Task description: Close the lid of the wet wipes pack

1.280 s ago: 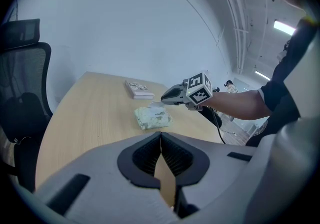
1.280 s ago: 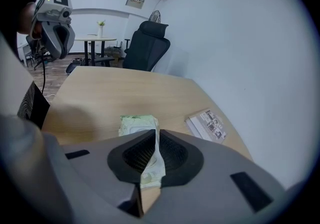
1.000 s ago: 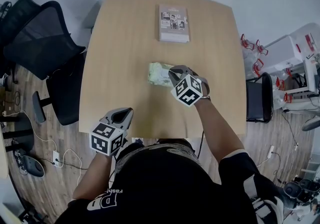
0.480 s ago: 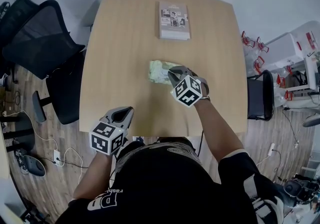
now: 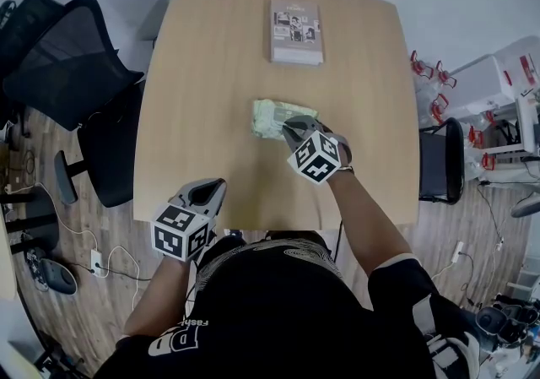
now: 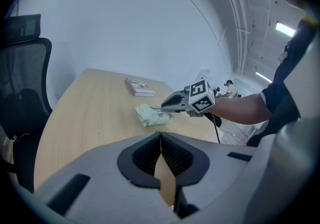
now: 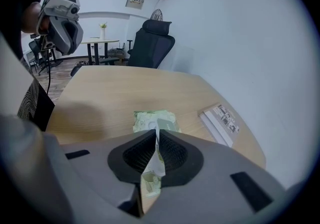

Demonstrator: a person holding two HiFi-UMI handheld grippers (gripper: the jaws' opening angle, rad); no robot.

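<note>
The right gripper [image 5: 291, 124] is sitting lower than a second ago, on the green wet wipes pack [image 5: 270, 118] at mid-frame on the worktop [image 5: 211, 65]; its jaws, pinching what looks like the pale lid [image 7: 154, 163], are starting to part, suggesting release; the left gripper [image 5: 209, 192] is waiting closed and empty, lower left.

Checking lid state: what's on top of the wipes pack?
The right gripper sits over the pack's near end, fingers opening with a pale flap between them. The pack's top under them is hidden.
</note>
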